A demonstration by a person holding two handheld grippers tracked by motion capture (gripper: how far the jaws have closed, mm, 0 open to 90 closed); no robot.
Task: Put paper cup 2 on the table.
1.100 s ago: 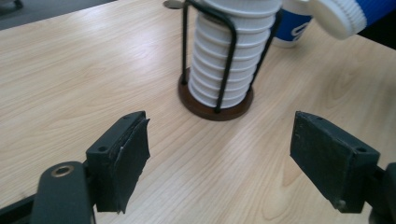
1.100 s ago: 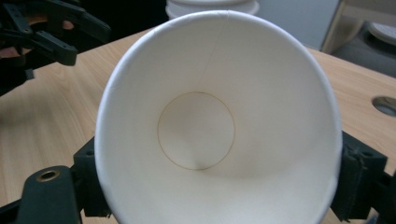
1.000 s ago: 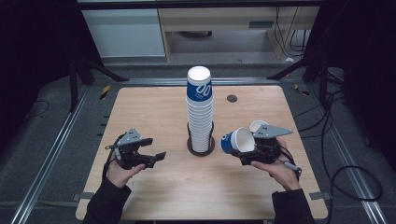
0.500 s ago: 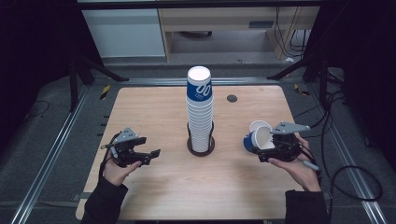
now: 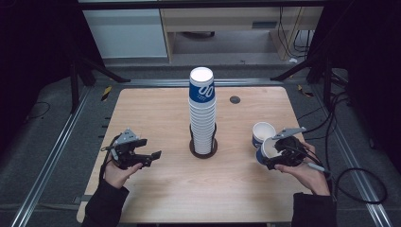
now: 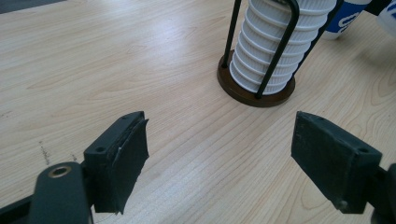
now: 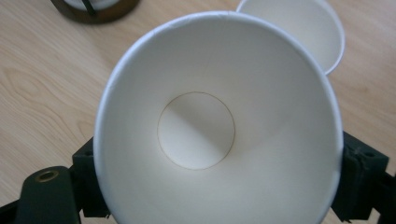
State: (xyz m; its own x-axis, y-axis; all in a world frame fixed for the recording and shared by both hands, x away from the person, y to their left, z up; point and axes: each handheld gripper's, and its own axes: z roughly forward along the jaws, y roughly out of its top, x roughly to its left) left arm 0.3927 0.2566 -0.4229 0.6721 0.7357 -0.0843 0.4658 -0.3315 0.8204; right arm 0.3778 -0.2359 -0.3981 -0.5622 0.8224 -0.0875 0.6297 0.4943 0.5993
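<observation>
Pale wood table (image 5: 156,109), dark floor around it, white cabinet at the far side.

Item one: my right claw (image 5: 279,153), near right of the table, pinching a paper cup (image 5: 265,149) across its wall just below the rim. Cup tilted, mouth turned up toward me, base pointing away and to the left. In the right gripper view its white inside (image 7: 196,135) sits between my two jaws, one at either flank.

Item two: second cup (image 5: 263,132), upright on the table, touching or just beside the held cup on its far side. I cannot tell which.

Item three: tall stack of cups (image 5: 202,111) in a wire holder with a round dark base (image 5: 204,147), centre of the table, well to the left of my right claw.

Item four: my left claw (image 5: 137,155), near left, jaws spread wide with nothing between them, bare wood under them in the left gripper view (image 6: 219,154).

Relation that counts: the standing cup lies just far of the held one, so I judge the setting-down spot to be beside it, on the right hand's side.
</observation>
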